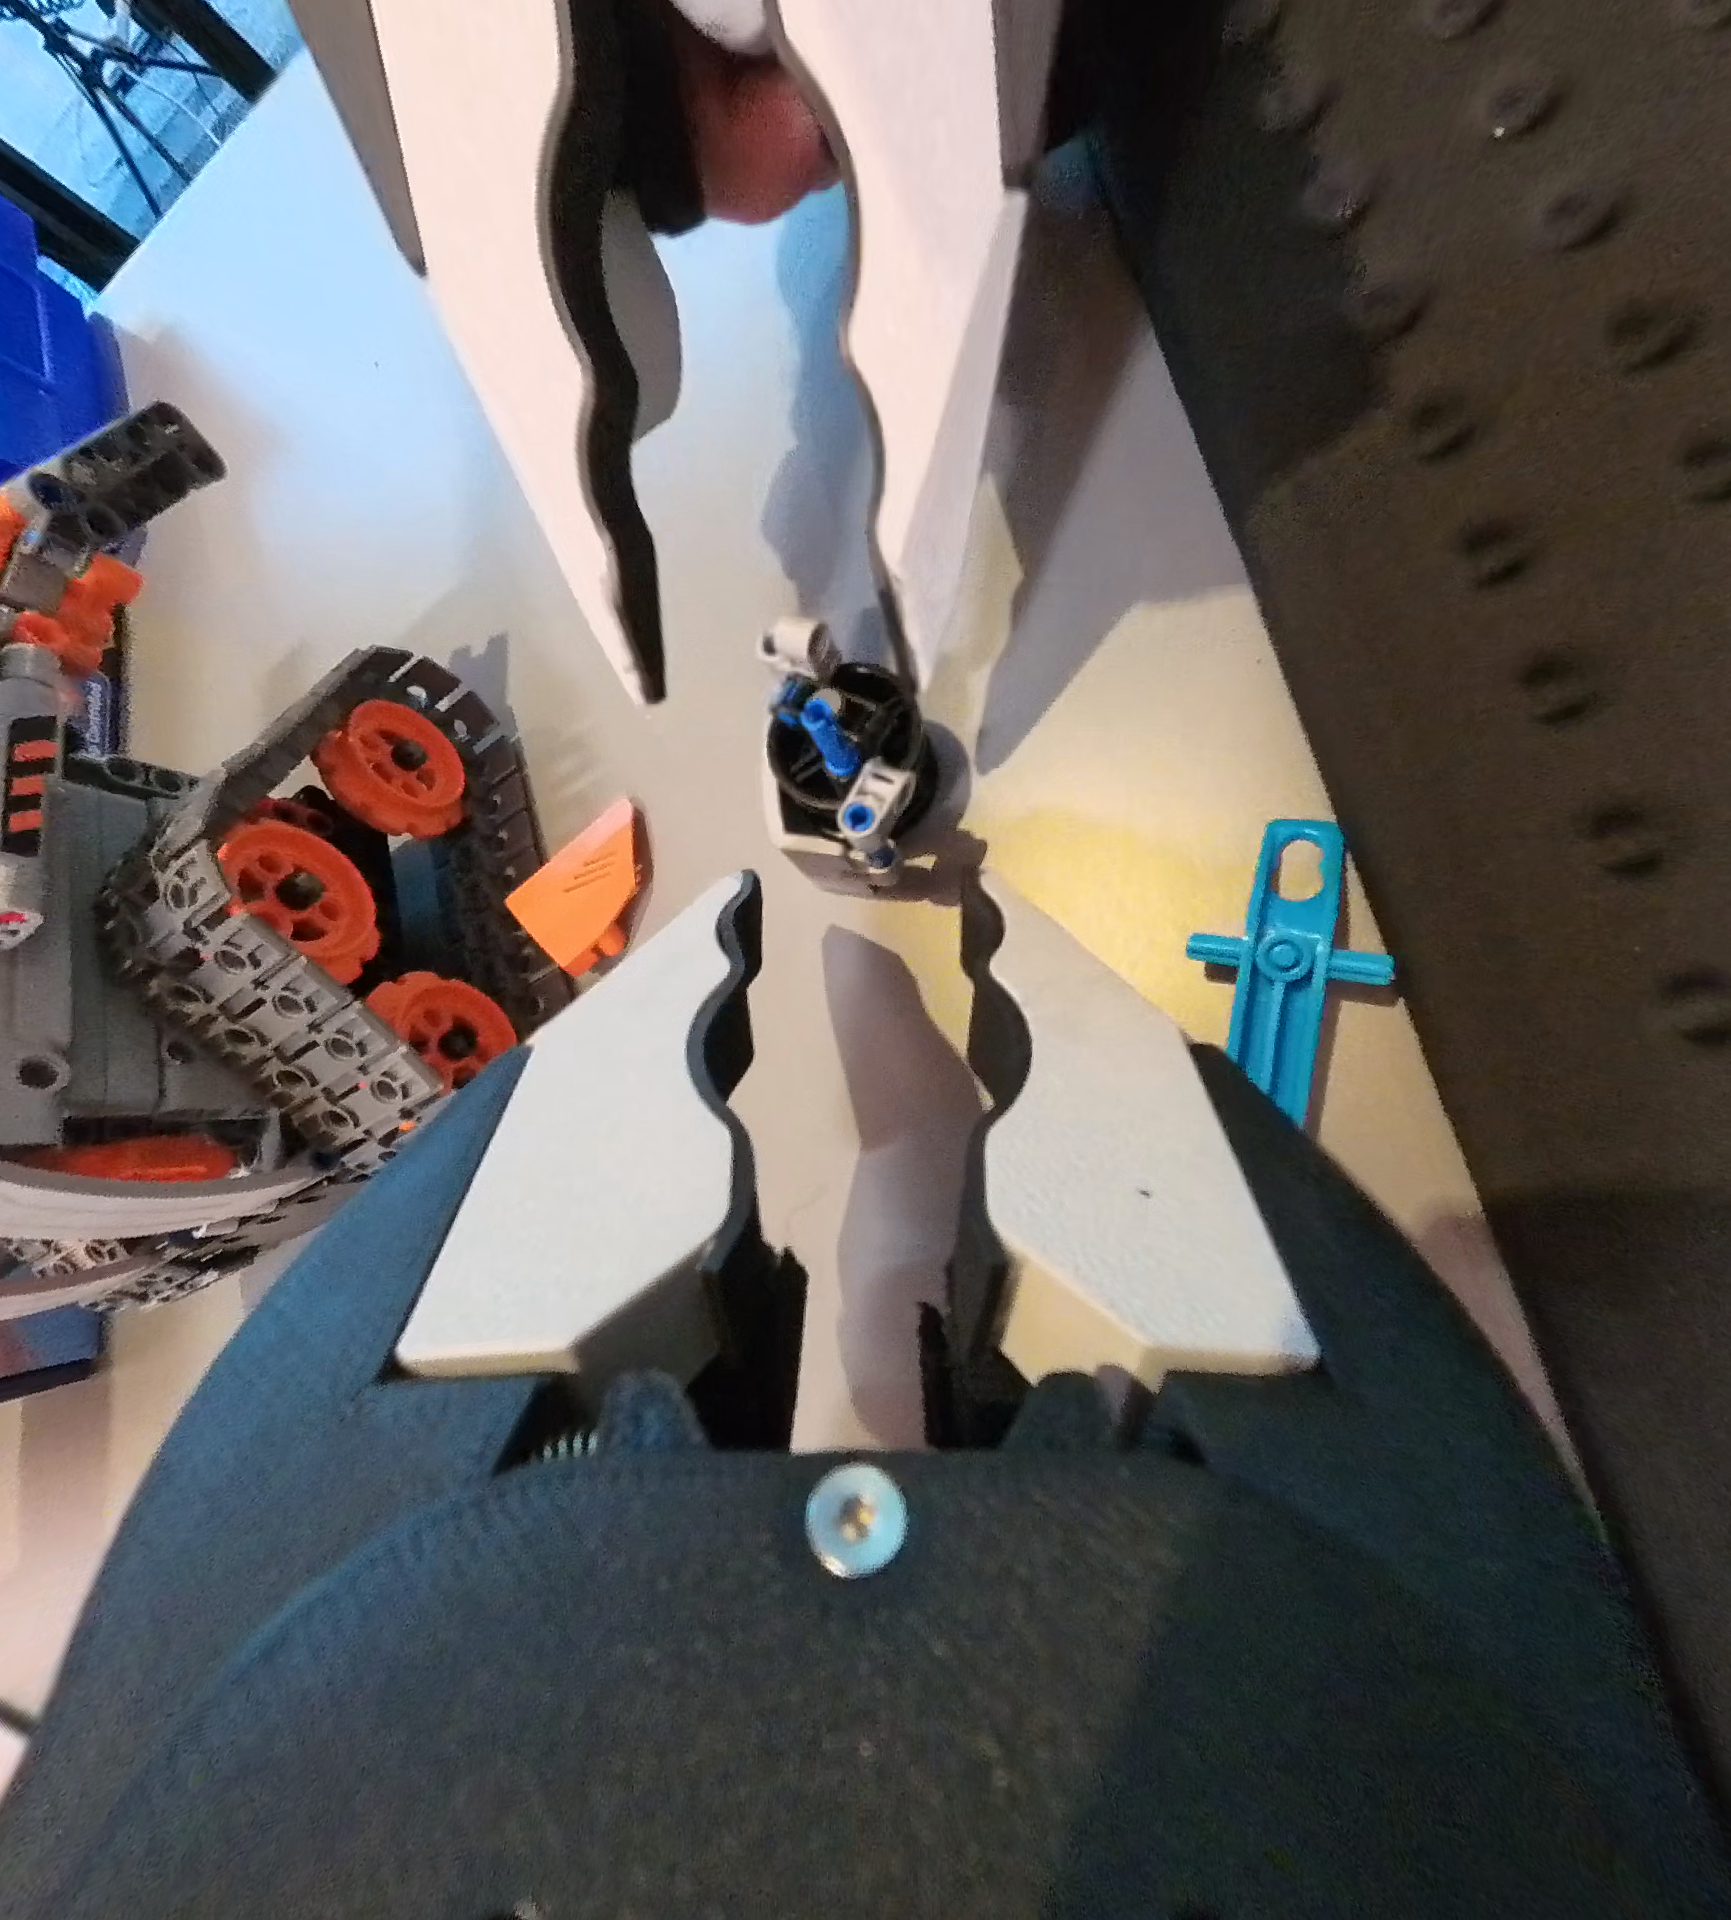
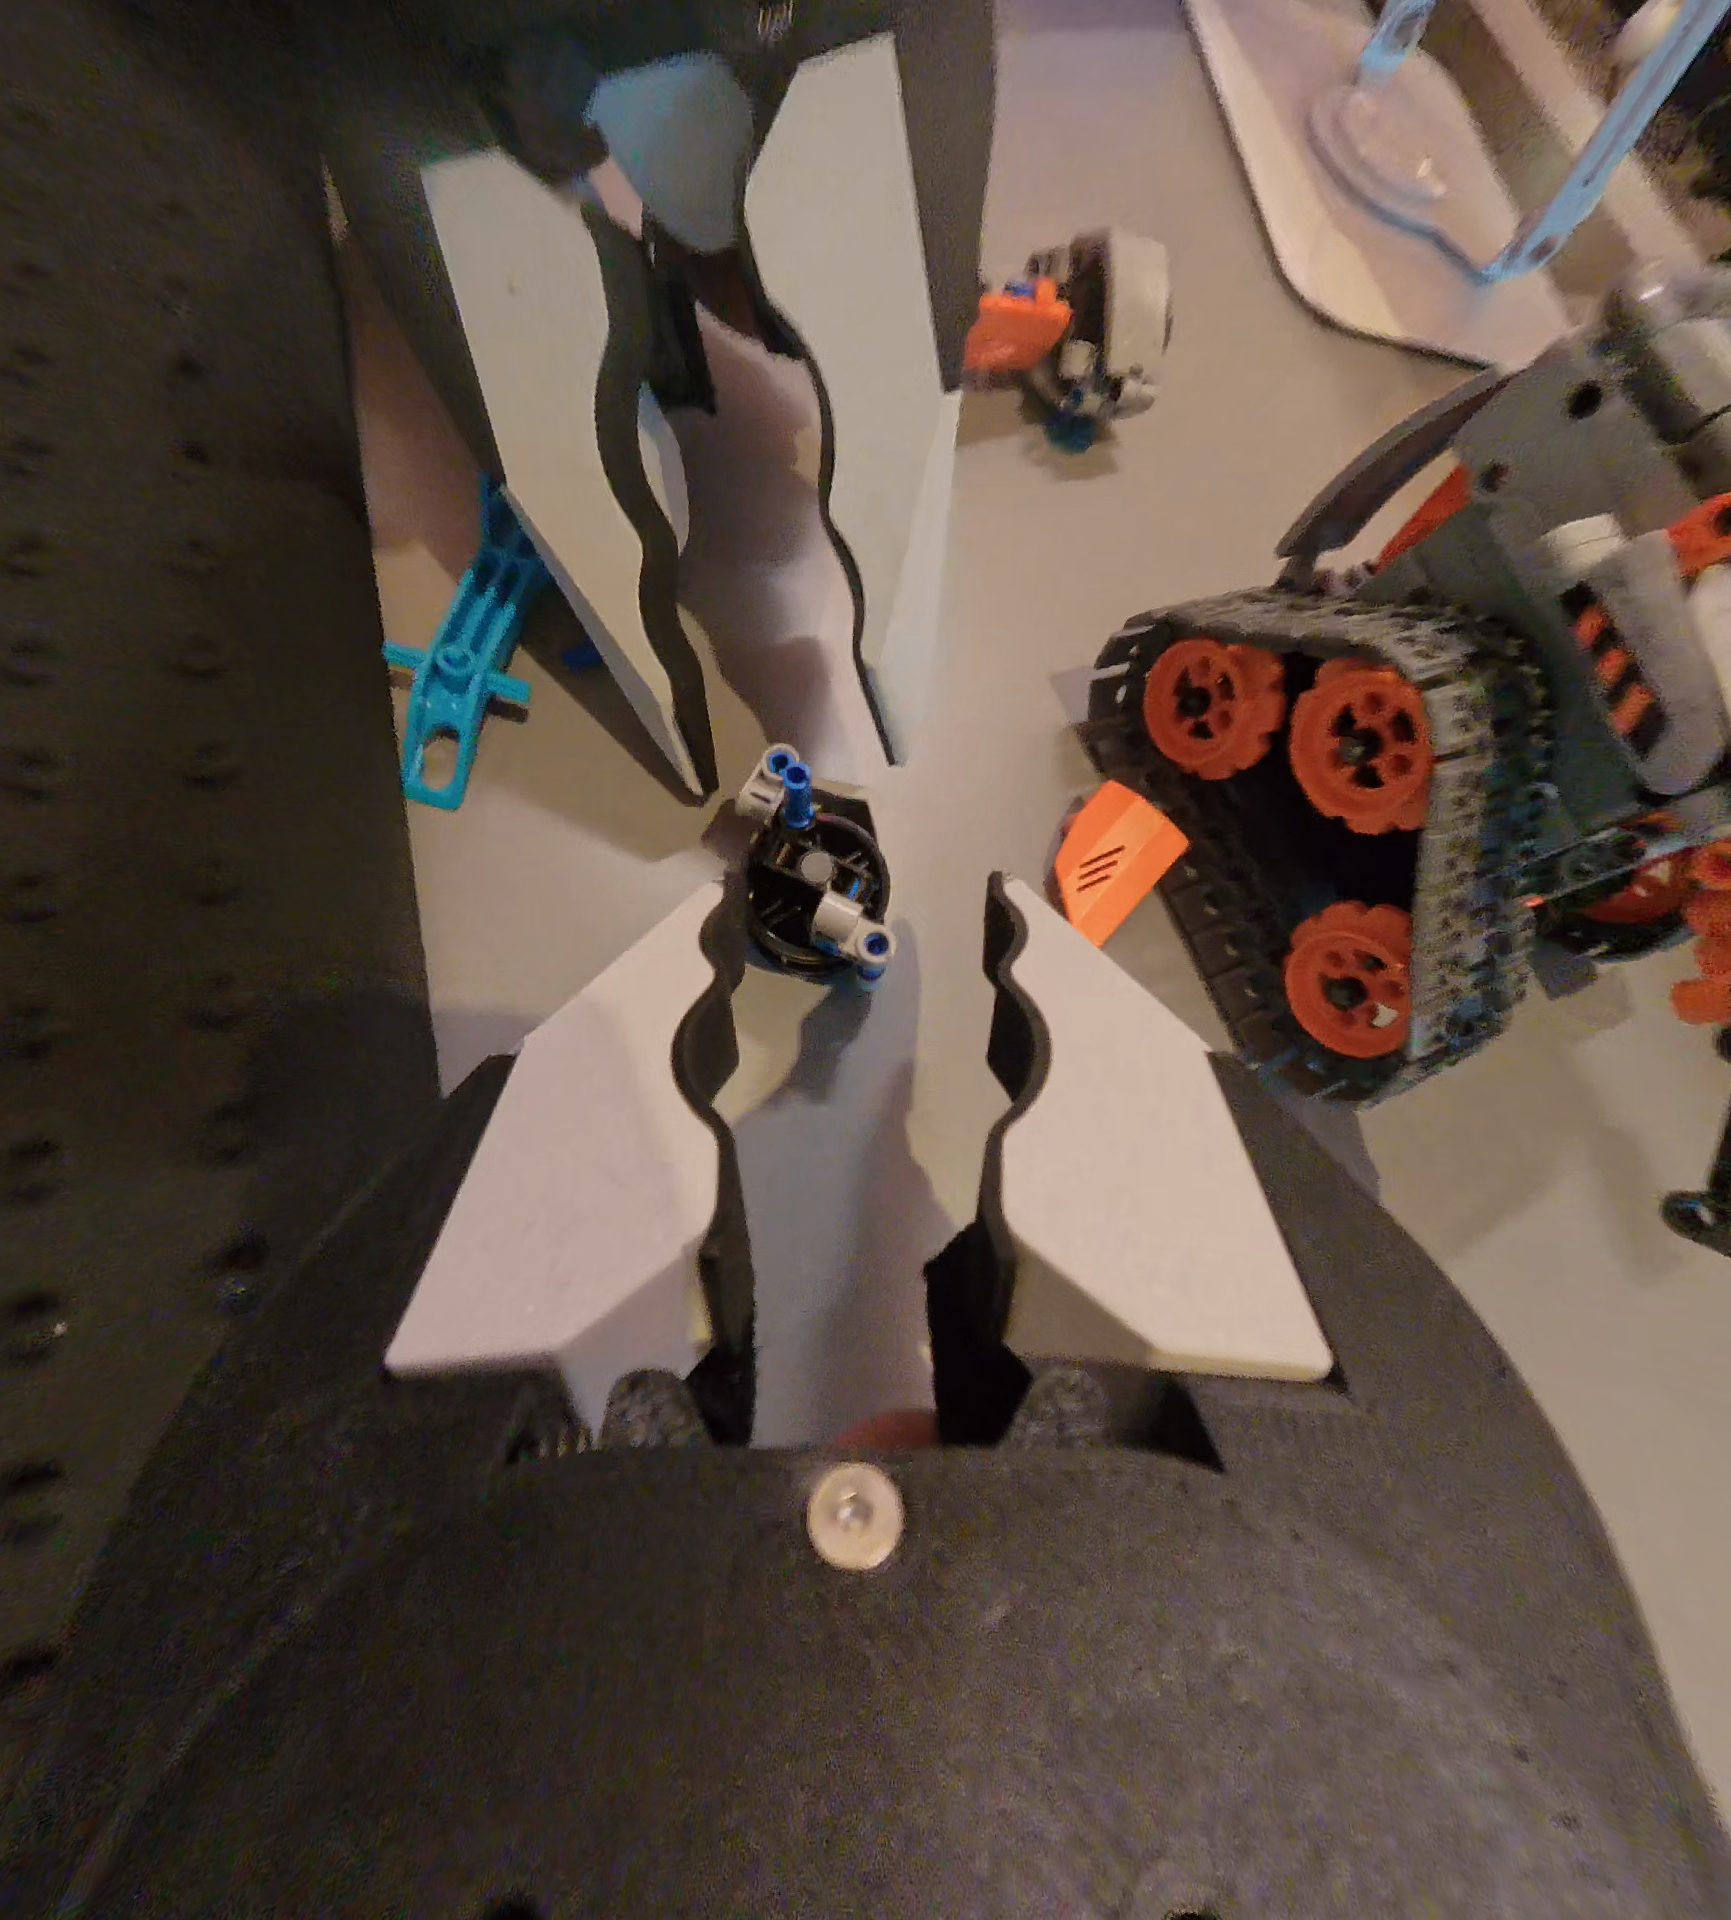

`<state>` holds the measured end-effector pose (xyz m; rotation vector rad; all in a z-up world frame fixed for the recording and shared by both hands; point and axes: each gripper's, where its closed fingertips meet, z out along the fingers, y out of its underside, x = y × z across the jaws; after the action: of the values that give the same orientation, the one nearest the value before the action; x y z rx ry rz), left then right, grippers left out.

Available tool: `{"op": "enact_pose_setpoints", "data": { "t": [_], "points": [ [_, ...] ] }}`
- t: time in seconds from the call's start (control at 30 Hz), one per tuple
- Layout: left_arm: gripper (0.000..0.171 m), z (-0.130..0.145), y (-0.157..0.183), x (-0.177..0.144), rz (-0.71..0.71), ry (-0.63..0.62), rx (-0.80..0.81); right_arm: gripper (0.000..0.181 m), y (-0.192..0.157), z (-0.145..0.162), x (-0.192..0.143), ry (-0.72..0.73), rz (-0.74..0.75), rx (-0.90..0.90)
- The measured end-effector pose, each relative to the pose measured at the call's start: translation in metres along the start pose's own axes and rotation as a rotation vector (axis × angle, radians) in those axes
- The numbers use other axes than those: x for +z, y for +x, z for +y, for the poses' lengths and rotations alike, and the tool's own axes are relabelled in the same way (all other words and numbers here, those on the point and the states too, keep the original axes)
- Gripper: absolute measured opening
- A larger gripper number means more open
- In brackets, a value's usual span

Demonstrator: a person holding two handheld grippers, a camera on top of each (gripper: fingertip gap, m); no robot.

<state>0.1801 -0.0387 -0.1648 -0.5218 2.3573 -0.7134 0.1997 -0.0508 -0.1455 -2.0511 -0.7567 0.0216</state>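
From my end it's all a pale off-white desk (image 1: 341,436), with bluish daylight on the far side and a warm yellowish patch nearer me. There's a window (image 1: 82,114) up in the corner, and a dark dimpled panel (image 1: 1567,520) along one edge.

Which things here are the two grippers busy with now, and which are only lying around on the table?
Between the grippers:
- small black wheel piece with blue pins, on the table
- left gripper, open beside it
- right gripper, open, one fingertip next to it

Lying about:
- tracked toy vehicle with orange wheels
- turquoise part
- small orange-and-grey assembly
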Motion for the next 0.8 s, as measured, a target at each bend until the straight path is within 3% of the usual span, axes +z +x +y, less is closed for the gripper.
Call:
{"op": "enact_pose_setpoints", "data": {
  "t": [0.3, 0.47, 0.7, 0.8],
  "points": [
    [0.046, -0.001, -0.002, 0.007, 0.059, 0.007, -0.071, 0.038, -0.002, 0.001, -0.003, -0.015, 0.006, 0.003],
    [0.033, -0.003, 0.0, 0.016, 0.09, 0.012, -0.097, 0.03, -0.009, 0.006, 0.005, -0.053, -0.017, -0.027],
    [0.027, -0.005, -0.001, 0.018, 0.049, 0.011, -0.039, 0.027, -0.014, 0.007, 0.007, -0.071, -0.021, -0.062],
    [0.039, -0.006, 0.009, 0.011, 0.156, 0.003, -0.071, 0.027, -0.018, 0.005, 0.007, -0.07, -0.007, -0.132]
  ]
}}
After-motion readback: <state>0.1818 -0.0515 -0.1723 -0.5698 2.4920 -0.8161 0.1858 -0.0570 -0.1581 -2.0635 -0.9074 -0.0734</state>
